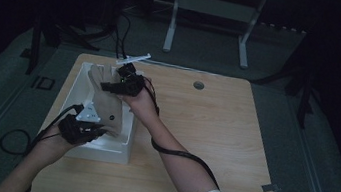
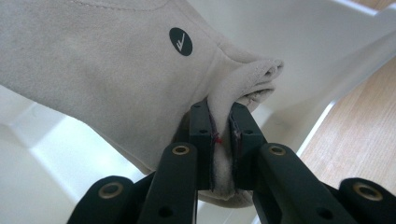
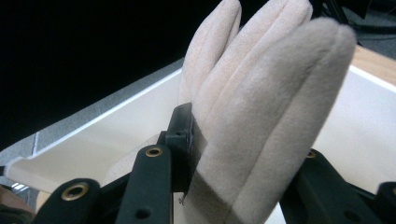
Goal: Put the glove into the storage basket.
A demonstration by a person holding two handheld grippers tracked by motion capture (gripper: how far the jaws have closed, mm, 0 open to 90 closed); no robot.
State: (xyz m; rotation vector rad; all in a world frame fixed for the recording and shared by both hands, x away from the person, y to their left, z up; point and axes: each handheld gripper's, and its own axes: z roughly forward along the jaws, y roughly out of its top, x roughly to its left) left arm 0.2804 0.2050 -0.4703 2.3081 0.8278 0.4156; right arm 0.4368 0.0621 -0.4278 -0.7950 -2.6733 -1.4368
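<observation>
Glove (image 1: pixel 105 101), beige suede with a small round black mark, is held stretched between both tongs above the white tray (image 1: pixel 79 79) at the left of the high view. It hangs over the tray's hollow; whether any part touches the tray floor cannot be told.

Left gripper (image 1: pixel 94 128), lower left of the high view, is clamped on the cuff end: in the left gripper view the jaws stand nearly together with a folded ridge of cuff (image 2: pixel 224 135) pinched between the pads. Right gripper (image 1: pixel 118 84), upper centre-left of the high view, is clamped across the finger end: in the right gripper view the glove's fingers (image 3: pixel 261 93) rise out from between the jaws, which stand wider apart because of the bulk between them.

Wooden table (image 1: pixel 214 132) to the right of the tray carries nothing but a round grommet (image 1: pixel 198 85) near its far edge.

Judgement: the step in hand appears to be setting the glove down into the tray, carried flat by both ends. The next move calls for keeping both ends level and inside the tray walls, then releasing both grips only once the glove rests on the floor, so neither end drapes over the rim.
</observation>
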